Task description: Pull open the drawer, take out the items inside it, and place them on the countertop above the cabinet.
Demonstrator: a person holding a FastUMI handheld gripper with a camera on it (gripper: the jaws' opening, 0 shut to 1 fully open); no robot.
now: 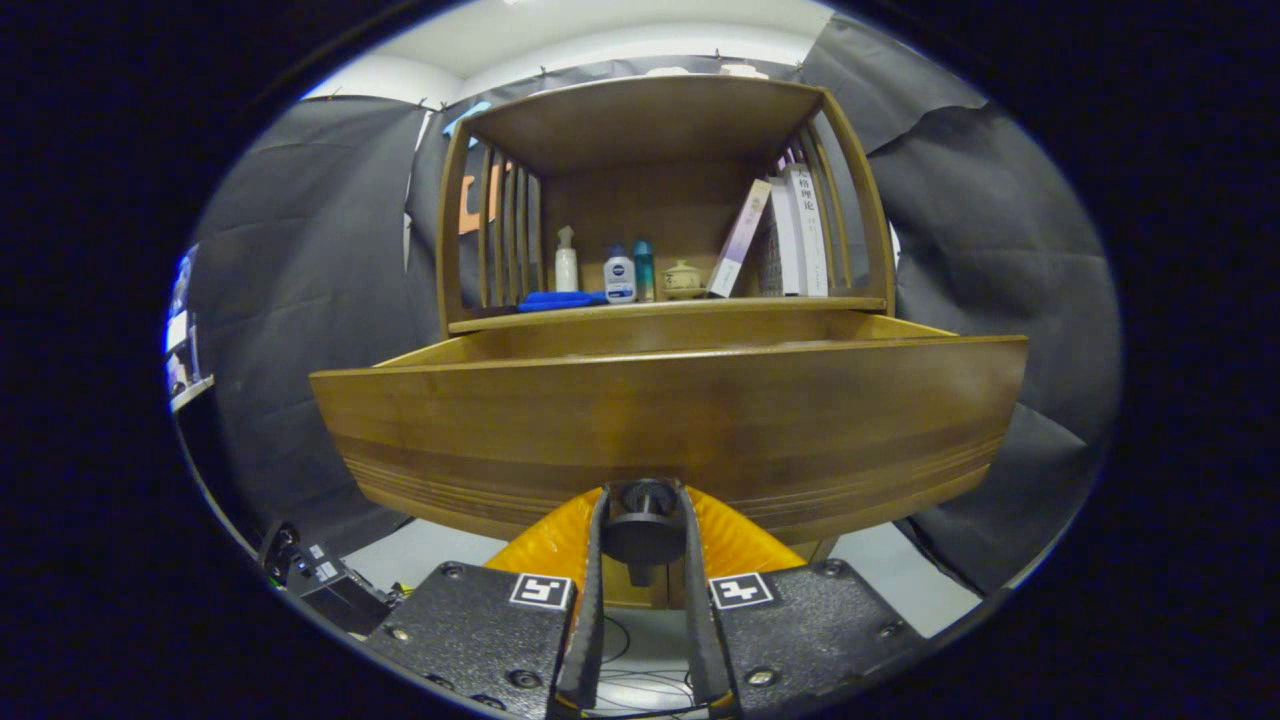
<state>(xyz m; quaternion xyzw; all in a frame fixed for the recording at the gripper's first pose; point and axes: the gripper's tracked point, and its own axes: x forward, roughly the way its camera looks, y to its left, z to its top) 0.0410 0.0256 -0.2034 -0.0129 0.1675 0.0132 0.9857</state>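
Observation:
A wooden cabinet stands ahead with its drawer (660, 420) pulled out toward me; the drawer's front panel bulges wide across the view and hides whatever lies inside. My gripper (645, 525) is shut on the drawer's dark round knob (643, 520), which sits squeezed between both fingers at the panel's lower middle. Above the drawer runs the countertop (820, 302), the floor of an open shelf with slatted sides.
On the countertop stand a white spray bottle (566, 262), a white and blue bottle (619, 276), a teal bottle (644, 270), a small lidded pot (683, 279), a blue cloth (558, 299) and leaning books (790, 235). Dark equipment (325, 580) sits on the floor, lower left.

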